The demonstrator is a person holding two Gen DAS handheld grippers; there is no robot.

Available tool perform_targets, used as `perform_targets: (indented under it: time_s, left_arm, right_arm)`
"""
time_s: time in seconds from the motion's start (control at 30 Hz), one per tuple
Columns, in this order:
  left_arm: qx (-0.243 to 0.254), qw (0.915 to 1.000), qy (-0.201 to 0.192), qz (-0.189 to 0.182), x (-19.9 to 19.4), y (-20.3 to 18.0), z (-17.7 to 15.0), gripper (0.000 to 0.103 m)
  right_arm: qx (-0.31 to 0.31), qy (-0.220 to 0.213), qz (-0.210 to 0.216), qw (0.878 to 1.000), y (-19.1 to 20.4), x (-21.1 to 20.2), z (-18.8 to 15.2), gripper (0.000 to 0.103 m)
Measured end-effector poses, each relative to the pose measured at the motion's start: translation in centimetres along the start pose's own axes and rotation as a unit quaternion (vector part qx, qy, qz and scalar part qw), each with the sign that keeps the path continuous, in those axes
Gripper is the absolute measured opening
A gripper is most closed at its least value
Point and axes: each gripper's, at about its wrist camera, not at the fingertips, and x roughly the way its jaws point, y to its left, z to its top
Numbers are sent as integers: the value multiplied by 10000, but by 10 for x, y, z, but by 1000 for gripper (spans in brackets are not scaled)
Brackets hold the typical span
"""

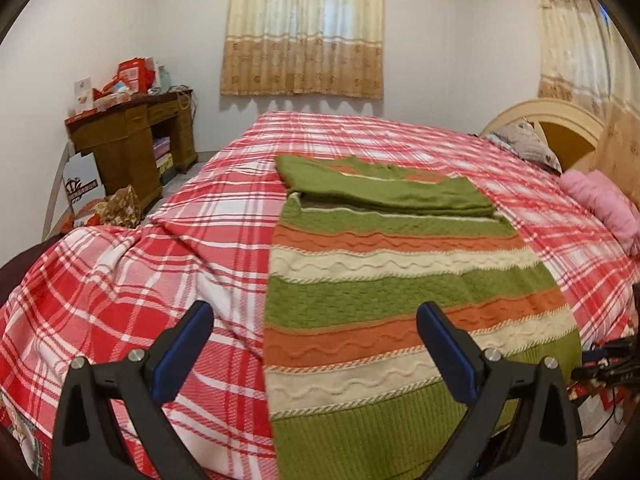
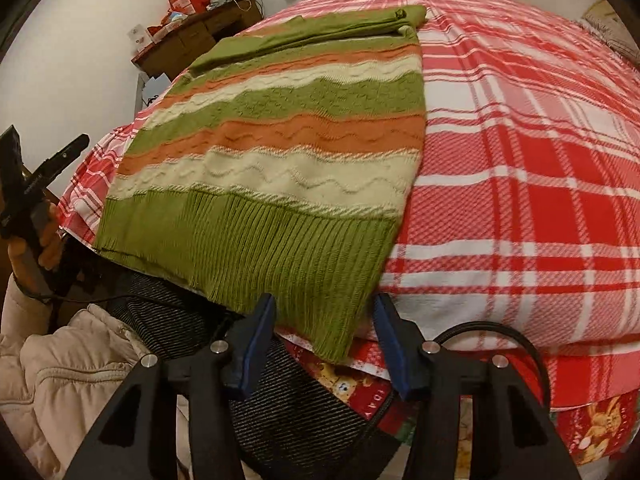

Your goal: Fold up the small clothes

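Note:
A green, orange and cream striped knit sweater (image 1: 400, 280) lies flat on the bed with its sleeves folded across the top; in the right wrist view the sweater (image 2: 280, 140) has its green ribbed hem hanging over the near bed edge. My left gripper (image 1: 316, 328) is open and empty, held above the sweater's left edge near the hem. My right gripper (image 2: 324, 312) is open, its fingers on either side of the hem's right corner without touching it. The left gripper (image 2: 44, 184) also shows at far left, held in a hand.
The bed carries a red and white plaid cover (image 1: 140, 280). A pink pillow (image 1: 600, 204) and a wooden headboard (image 1: 560, 124) are at the right. A wooden desk (image 1: 132, 140) with boxes stands by the far left wall. Curtains (image 1: 304, 28) hang behind.

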Motion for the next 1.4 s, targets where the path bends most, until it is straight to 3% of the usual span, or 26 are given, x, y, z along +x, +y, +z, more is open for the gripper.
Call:
perform_targets:
  time_s: [0.1, 0.17, 0.2, 0.23, 0.27, 0.4, 0.57, 0.67, 0.83, 1.0, 1.17, 1.4]
  left_arm:
    - [-60, 10000, -21, 61, -1, 3, -2, 103]
    - [-79, 9999, -42, 65, -1, 3, -2, 103]
    - [-88, 9999, -42, 53, -2, 4, -3, 103]
    - [-102, 9999, -39, 46, -2, 4, -2, 103]
    - [-107, 9999, -34, 50, -2, 3, -2, 103]
    - [-34, 9999, -92, 59, -4, 4, 1, 103]
    - [-259, 9996, -122, -85, 2, 13, 12, 103]
    - [-198, 9996, -188, 12, 2, 17, 21, 103]
    - [-292, 9990, -333, 70, -5, 34, 29, 103]
    - [-323, 9990, -282, 106, -5, 52, 29, 103]
    - [-237, 9995, -55, -222, 10, 51, 21, 103]
    - [227, 9982, 173, -521, 47, 21, 24, 103]
  right_arm:
    - [287, 160, 326, 9989, -6, 8, 1, 52]
    - [457, 300, 575, 9968, -12, 16, 2, 45]
    - [483, 326, 585, 9966, -13, 20, 2, 33]
    - [521, 405, 606, 9960, -16, 25, 2, 13]
    - [552, 482, 718, 9947, -17, 27, 1, 7]
    - [170, 474, 916, 9945, -1, 9, 7, 7]
    - [276, -247, 1670, 9853, 5, -32, 46, 7]
    - [509, -664, 1899, 9782, -1, -36, 78, 6]
    - [965, -1105, 1700, 9745, -22, -13, 139, 6]
    - [1571, -1306, 1334, 9698, -58, 21, 174, 6]
    - [1828, -998, 1130, 9715, -70, 60, 172, 6]
    - [1686, -1071, 1027, 9744, -67, 61, 170, 6]
